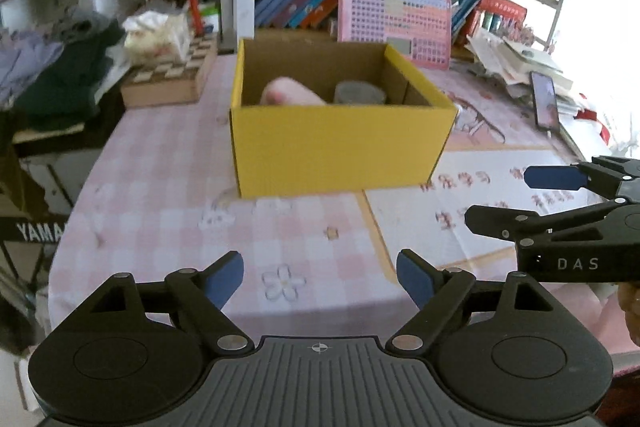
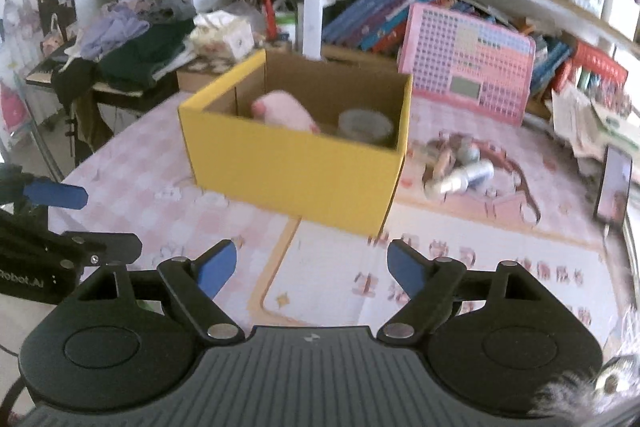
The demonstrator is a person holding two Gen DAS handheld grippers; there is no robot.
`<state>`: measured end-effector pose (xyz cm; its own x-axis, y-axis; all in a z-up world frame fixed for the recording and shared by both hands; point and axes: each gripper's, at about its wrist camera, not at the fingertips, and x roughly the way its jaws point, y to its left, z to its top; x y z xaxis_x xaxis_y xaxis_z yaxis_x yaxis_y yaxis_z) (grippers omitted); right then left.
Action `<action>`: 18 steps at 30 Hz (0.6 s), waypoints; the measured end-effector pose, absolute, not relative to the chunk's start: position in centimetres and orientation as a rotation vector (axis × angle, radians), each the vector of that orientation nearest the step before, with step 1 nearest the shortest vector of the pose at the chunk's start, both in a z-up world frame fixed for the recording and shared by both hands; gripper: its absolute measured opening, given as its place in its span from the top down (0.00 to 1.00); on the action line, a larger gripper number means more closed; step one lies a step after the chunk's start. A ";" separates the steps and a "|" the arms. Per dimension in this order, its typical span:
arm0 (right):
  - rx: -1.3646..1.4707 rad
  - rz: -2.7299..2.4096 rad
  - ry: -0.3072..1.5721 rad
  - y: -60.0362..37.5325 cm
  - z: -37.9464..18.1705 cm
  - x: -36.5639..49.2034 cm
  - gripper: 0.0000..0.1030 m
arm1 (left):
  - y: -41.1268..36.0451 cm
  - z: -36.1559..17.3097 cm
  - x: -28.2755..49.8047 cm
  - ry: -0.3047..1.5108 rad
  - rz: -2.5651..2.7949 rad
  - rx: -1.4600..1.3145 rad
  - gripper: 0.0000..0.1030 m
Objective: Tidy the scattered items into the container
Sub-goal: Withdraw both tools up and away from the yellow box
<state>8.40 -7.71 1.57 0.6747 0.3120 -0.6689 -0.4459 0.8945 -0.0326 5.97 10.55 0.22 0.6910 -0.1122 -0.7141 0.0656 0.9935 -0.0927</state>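
A yellow cardboard box (image 1: pixel 340 143) (image 2: pixel 292 171) stands open on the pink checked tablecloth. Inside lie a pink plush toy (image 1: pixel 290 93) (image 2: pixel 284 111) and a grey roll of tape (image 1: pixel 360 93) (image 2: pixel 366 125). Small items lie on the cloth right of the box in the right wrist view: a silver cylindrical bottle (image 2: pixel 460 179), a grey ball-like piece (image 2: pixel 468 151) and a tan stick-like piece (image 2: pixel 440 163). My left gripper (image 1: pixel 320 277) is open and empty, in front of the box. My right gripper (image 2: pixel 312 267) is open and empty, near the box's front right corner; it also shows in the left wrist view (image 1: pixel 520 195).
A pink keyboard toy (image 1: pixel 394 21) (image 2: pixel 466 65) leans behind the box. A phone (image 1: pixel 544 103) (image 2: pixel 614 187) stands at the right. A chessboard box (image 1: pixel 172 75), clothes (image 2: pixel 132 47) and book shelves (image 2: pixel 376 15) lie behind. The table's left edge (image 1: pixel 80 187) drops off.
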 end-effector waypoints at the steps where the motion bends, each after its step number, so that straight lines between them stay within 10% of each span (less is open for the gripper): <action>1: -0.199 0.427 0.717 -7.7 1.4 8.1 0.20 | 10.4 0.0 5.7 0.804 -0.097 -0.061 0.16; 18: -0.226 0.360 0.768 -8.8 -0.8 4.5 0.20 | 7.7 -2.0 3.4 0.843 -0.114 -0.057 0.16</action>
